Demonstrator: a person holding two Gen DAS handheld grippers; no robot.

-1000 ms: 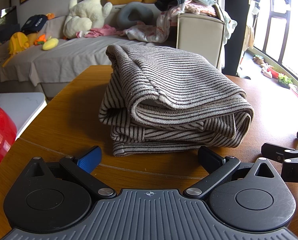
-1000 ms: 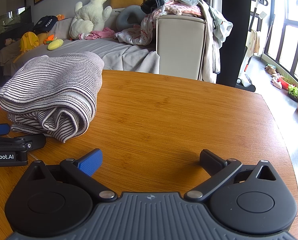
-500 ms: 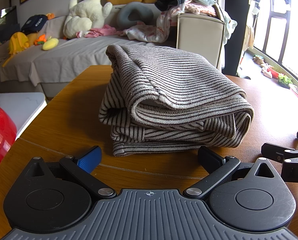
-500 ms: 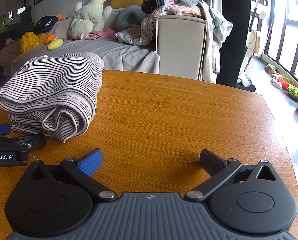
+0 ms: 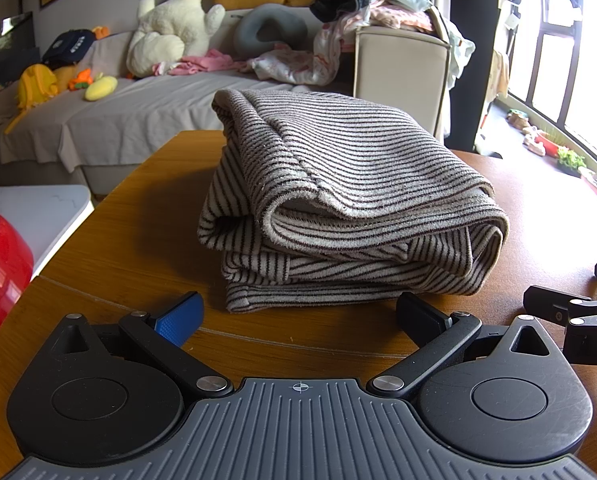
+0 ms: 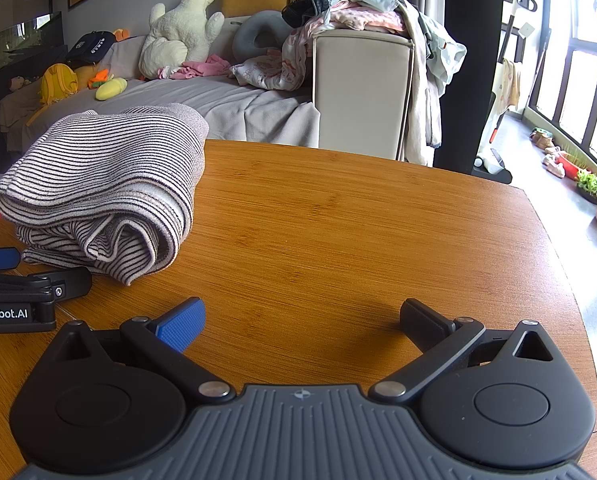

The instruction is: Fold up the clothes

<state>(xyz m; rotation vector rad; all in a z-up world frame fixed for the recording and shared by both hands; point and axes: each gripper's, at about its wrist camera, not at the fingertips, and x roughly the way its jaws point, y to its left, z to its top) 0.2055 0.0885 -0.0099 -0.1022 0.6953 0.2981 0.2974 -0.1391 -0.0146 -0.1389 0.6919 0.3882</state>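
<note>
Lettering "nRobot.AI" marks the left gripper (image 6: 2,268); it and the right gripper (image 6: 301,320) gape wide, empty, beside the folded striped garment (image 5: 338,200).

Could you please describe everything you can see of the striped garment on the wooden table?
The striped garment is a soft knit, cream with thin dark stripes, folded into a thick bundle of several layers with rounded folds. It lies flat on the wooden table, directly ahead of the open left gripper and to the left of the open right gripper. Neither gripper touches it.

Left tongs (image 5: 298,314) and right tongs (image 6: 302,316) gape empty.
</note>
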